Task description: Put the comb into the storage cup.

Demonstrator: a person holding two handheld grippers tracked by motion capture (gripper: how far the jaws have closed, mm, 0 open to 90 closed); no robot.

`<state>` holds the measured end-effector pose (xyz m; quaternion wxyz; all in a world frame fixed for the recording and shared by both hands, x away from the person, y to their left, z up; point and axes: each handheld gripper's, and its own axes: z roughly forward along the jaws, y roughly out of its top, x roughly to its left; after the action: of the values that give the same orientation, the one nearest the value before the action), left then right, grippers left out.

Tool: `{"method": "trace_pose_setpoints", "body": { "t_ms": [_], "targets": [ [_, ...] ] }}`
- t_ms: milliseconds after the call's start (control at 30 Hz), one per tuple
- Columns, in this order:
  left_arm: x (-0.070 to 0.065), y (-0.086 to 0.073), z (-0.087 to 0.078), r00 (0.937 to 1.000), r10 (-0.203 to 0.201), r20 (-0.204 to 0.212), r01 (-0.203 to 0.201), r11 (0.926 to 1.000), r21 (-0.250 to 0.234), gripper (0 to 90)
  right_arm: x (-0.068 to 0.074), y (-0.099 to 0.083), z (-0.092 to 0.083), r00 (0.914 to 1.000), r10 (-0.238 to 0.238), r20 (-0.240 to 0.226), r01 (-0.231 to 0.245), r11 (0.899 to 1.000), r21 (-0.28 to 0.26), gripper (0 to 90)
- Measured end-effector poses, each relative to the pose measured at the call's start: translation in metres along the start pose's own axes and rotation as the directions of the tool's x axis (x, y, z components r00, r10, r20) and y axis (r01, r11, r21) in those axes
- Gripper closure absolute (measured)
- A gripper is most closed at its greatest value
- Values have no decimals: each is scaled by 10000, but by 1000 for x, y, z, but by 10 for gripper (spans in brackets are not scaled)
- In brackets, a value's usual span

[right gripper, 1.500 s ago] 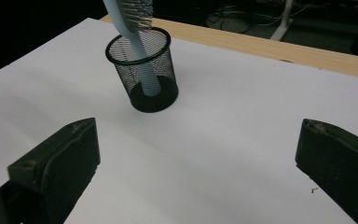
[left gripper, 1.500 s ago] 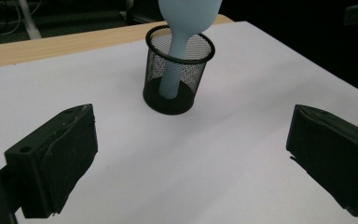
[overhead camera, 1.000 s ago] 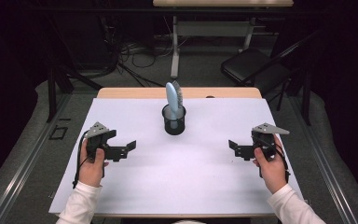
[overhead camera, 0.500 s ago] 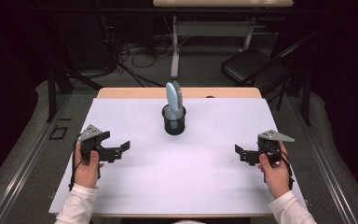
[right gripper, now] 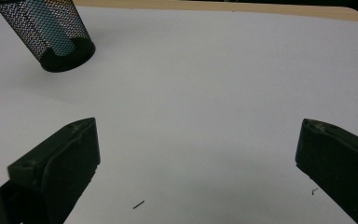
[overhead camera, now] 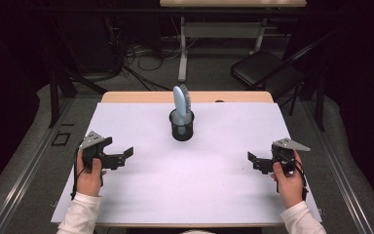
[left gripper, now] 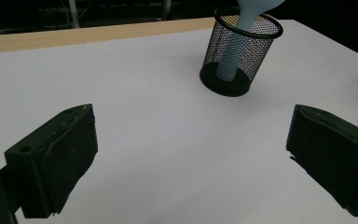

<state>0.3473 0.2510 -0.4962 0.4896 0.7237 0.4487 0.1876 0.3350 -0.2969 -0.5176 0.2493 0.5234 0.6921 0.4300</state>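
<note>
Hairbrush (overhead camera: pixel 180 100) upright in mesh cup (overhead camera: pixel 181 126); claws apart.

The left gripper (overhead camera: pixel 121 157) is held low at the left, gripped from behind by the left hand (overhead camera: pixel 89 173), its jaws spread wide and pointed inward to the right. The right gripper (overhead camera: pixel 254 162) is held at the opposite side by the right hand (overhead camera: pixel 287 179), jaws parted wide and turned inward. White sleeves are seen at both wrists. Nothing is clasped between either pair.
</note>
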Motion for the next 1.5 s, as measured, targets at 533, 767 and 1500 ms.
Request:
{"method": "trace_pose_setpoints", "body": {
  "t_ms": [533, 767, 1500],
  "targets": [
    [7, -7, 2, 9997, 4, -249, -5, 10000, -17, 20, -4, -12, 7, 9998, -150, 140, 149, 9999, 65, 0],
    [8, -9, 3, 9995, 14, -312, -15, 10000, -46, 20, 0, -14, 9, 9995, -309, 97, 308, 9995, 61, 0],
    [10, -11, 3, 9992, 7, -400, -13, 9999, -138, 20, -4, -17, 9, 9997, -209, 95, 209, 9998, 27, 0]
  ]
}}
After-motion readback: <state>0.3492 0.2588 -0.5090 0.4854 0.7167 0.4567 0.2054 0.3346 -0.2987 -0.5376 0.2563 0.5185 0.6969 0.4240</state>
